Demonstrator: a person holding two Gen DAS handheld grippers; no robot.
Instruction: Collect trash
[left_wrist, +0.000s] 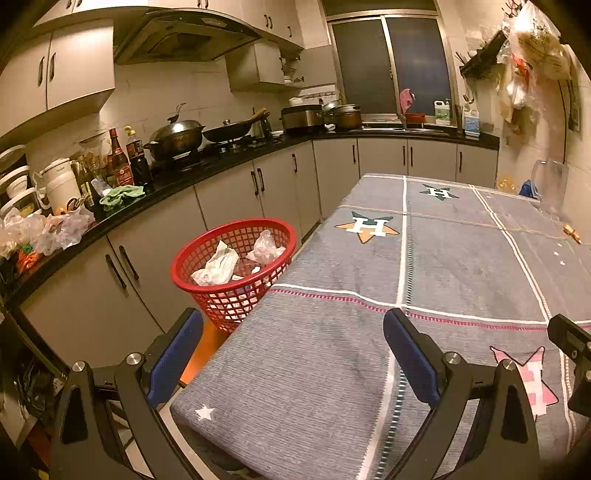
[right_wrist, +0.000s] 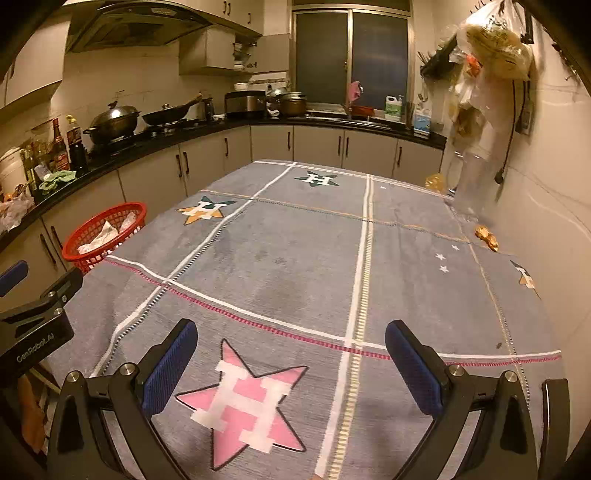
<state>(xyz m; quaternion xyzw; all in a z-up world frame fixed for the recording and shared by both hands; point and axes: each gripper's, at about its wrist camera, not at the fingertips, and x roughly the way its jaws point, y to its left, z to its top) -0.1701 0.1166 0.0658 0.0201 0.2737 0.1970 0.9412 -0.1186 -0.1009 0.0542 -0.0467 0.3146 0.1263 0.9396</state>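
Note:
A red mesh basket (left_wrist: 236, 269) stands on the floor at the table's left edge, holding crumpled white trash (left_wrist: 216, 267) and a clear plastic wad (left_wrist: 266, 251). The same basket (right_wrist: 103, 236) shows at the left of the right wrist view. My left gripper (left_wrist: 293, 354) hovers open over the table's near left corner, nothing between its blue pads. My right gripper (right_wrist: 291, 363) is open too, above a pink star on the cloth, empty. Small orange-gold scraps (right_wrist: 487, 236) lie near the table's far right edge by the wall.
The table (right_wrist: 295, 266) carries a grey cloth with star patterns. A black counter (left_wrist: 184, 173) with pots, bottles, a green rag and plastic bags runs along the left and back. A clear plastic container (right_wrist: 469, 184) stands at the table's far right. Bags hang on the right wall.

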